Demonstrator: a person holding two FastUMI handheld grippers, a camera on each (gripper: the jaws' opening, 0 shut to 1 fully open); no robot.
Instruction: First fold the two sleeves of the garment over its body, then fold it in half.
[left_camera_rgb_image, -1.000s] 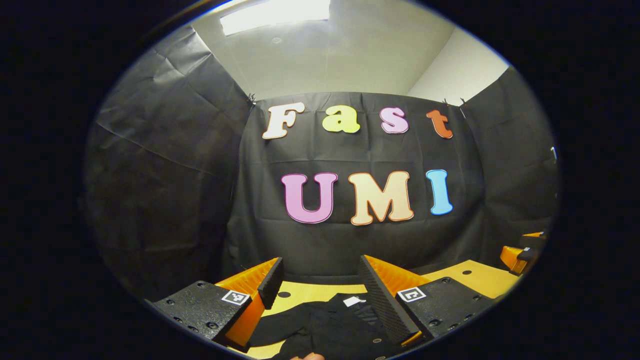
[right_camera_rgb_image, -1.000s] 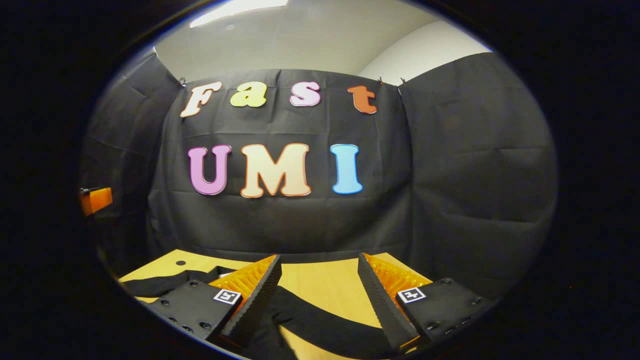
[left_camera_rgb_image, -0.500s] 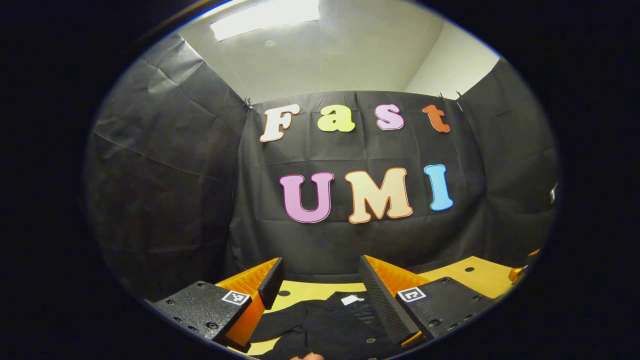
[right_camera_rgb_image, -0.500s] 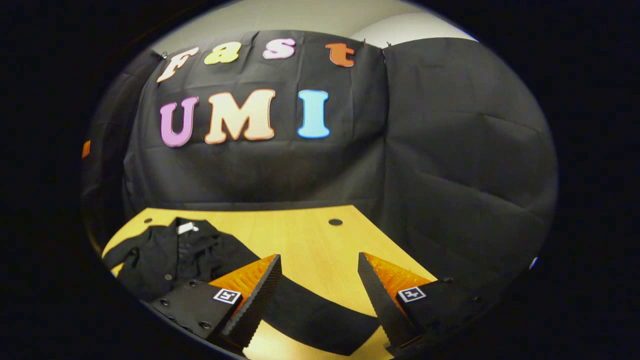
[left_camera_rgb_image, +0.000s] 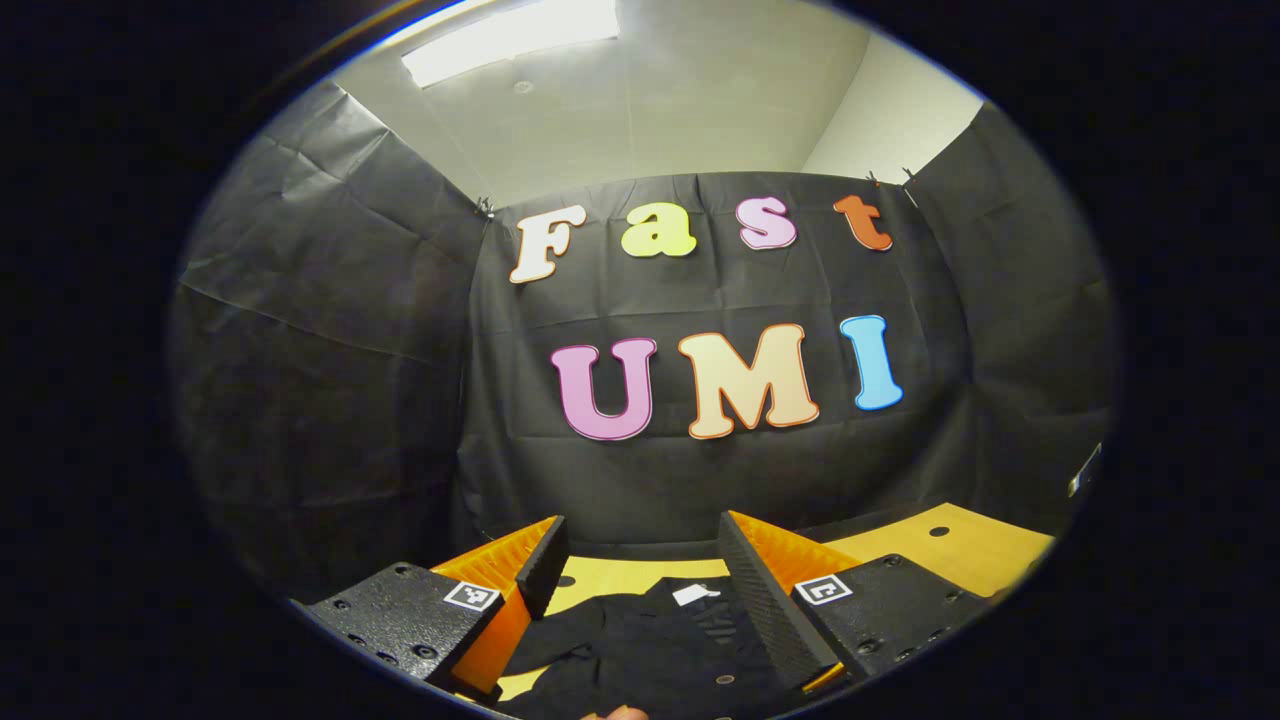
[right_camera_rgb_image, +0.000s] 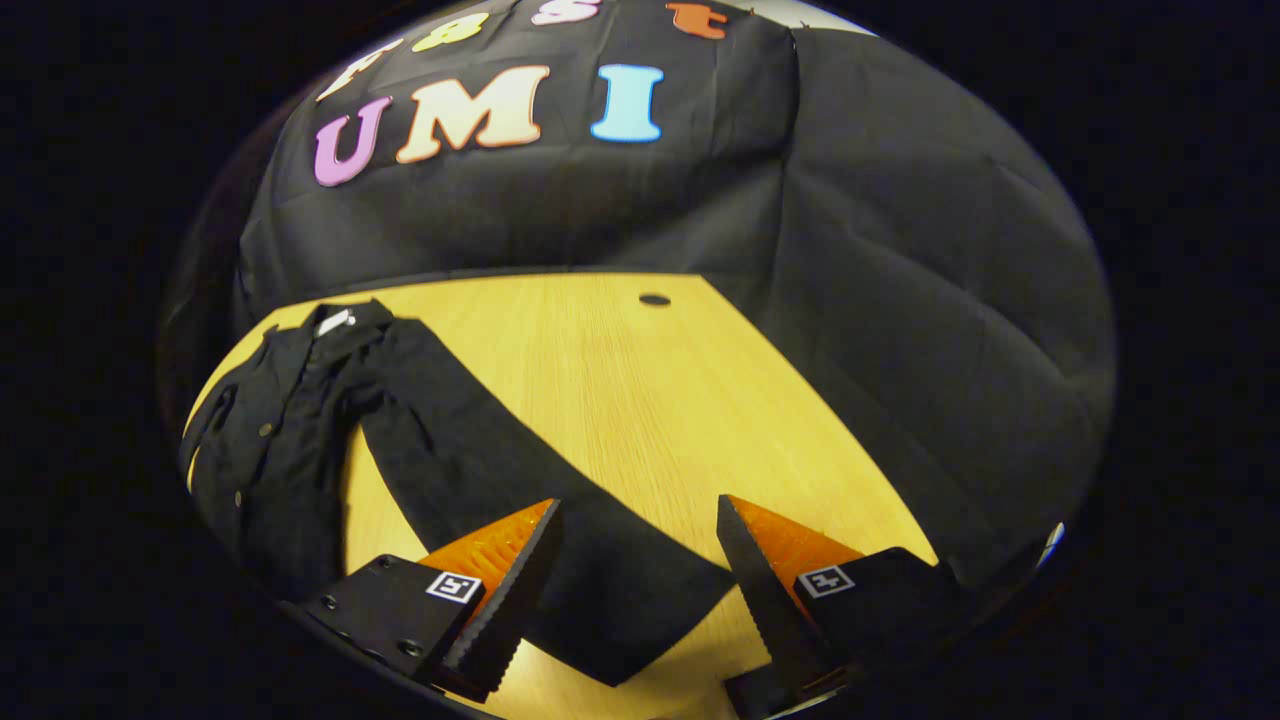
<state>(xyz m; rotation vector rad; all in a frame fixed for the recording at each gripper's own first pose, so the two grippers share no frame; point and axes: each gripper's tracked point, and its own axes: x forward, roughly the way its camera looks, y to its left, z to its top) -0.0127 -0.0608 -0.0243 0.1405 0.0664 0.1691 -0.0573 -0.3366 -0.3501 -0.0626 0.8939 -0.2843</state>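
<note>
Right tongs (right_camera_rgb_image: 640, 560) have tipped down, agape over the garment's sleeve (right_camera_rgb_image: 560, 560).

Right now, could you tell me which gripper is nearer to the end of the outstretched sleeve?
Right. The right gripper hangs open just above the sleeve's end, fingers straddling it. The left gripper is open over the garment's collar, away from that sleeve.

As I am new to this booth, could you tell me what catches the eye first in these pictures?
A black garment lies on the yellow wooden table, one long sleeve stretched out toward the open right gripper. In the left gripper view, the open left gripper frames the garment's collar with its white tag.
</note>
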